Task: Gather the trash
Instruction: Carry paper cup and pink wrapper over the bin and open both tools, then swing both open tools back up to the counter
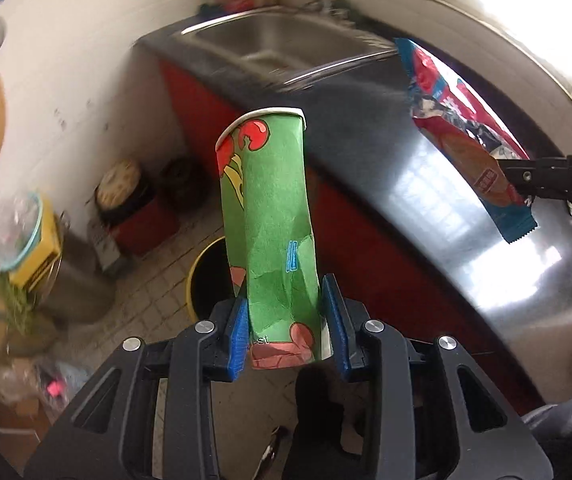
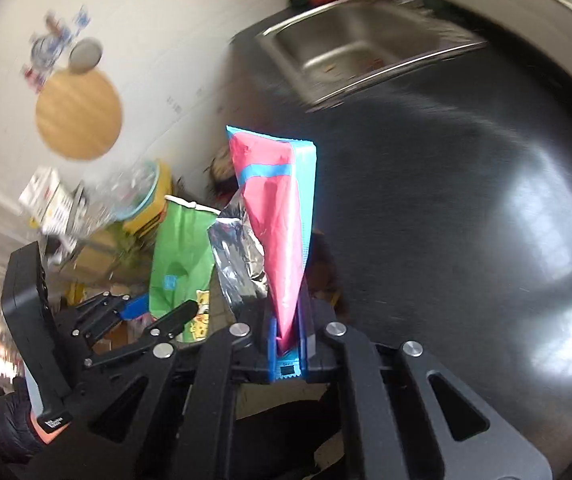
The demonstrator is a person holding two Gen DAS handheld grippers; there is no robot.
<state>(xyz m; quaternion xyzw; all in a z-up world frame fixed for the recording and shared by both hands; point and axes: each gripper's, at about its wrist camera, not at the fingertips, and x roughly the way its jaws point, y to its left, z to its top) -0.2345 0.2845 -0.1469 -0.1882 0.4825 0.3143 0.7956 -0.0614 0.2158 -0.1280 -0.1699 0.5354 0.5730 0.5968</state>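
Right up against the lens, the left gripper (image 1: pixel 286 332) has its two blue pads clamped on the base of one crumpled green paper cup (image 1: pixel 271 216), which stands up between them with its white rim at the top. Over on the other side, the right gripper (image 2: pixel 288 344) is pinched tight on the bottom edge of one red and blue snack wrapper (image 2: pixel 281 216), silver lining spilling out to its left. So that's two pieces of trash, one in each gripper, both held up in the air just off the edge of the dark counter (image 1: pixel 366 128). One steel sink (image 1: pixel 281 40) is set into the counter's far end. Down on the tiled floor there's one yellow-rimmed bin (image 1: pixel 205 276), partly hidden behind the cup in the left view. Around it sit a grey cylinder, a red box and blurred clutter against the white wall. One round wooden board (image 2: pixel 78 114) hangs on that wall. A dark sleeve (image 2: pixel 1 428) shows at the lower left of the right view.
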